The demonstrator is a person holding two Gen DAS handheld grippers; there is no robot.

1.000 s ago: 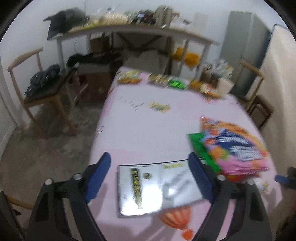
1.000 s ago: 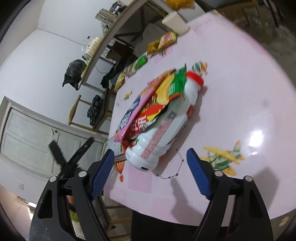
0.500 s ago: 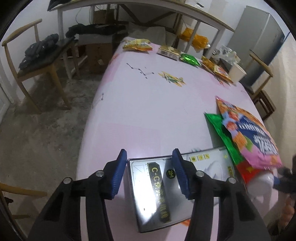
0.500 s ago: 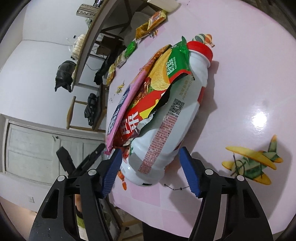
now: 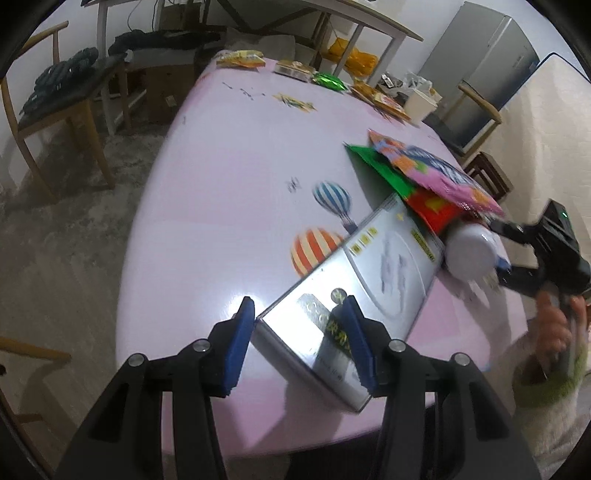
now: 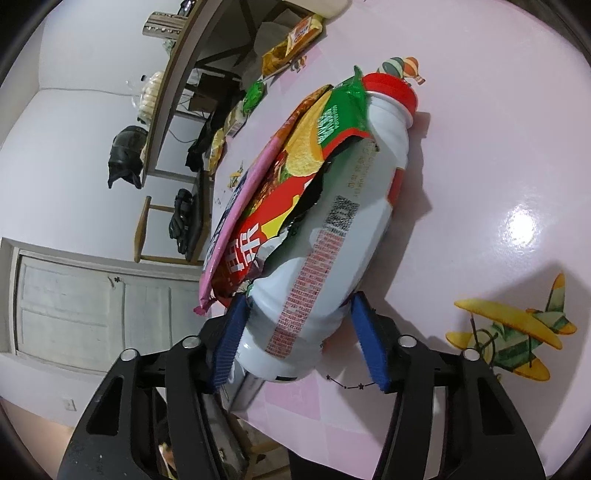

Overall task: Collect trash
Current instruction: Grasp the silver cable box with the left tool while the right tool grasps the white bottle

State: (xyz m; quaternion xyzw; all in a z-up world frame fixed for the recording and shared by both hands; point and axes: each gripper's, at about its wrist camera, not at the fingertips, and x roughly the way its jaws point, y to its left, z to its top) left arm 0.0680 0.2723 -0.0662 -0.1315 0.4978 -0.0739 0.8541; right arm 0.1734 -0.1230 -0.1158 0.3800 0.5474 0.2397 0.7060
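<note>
A flat silver box (image 5: 354,291) lies tilted at the near edge of the pink table (image 5: 236,177). My left gripper (image 5: 297,332) is closed on its near corner and lifts that end. A white bottle with a red cap (image 6: 332,236) lies on its side, with red, green and pink snack bags (image 6: 280,184) draped over it. My right gripper (image 6: 299,339) is closed around the bottle's base. In the left wrist view the bottle's base (image 5: 471,253) and the bags (image 5: 424,173) sit just past the box, with the right gripper's body (image 5: 546,254) behind.
More snack packets (image 5: 321,79) and a white cup (image 5: 421,103) line the table's far edge. Chairs (image 5: 55,110) stand to the left, a long desk (image 5: 332,22) and a fridge (image 5: 480,66) behind. The table edge is near both grippers.
My left gripper closed on the box's corner and swung it round, tilting it up. My right gripper moved in and closed on the bottle's base.
</note>
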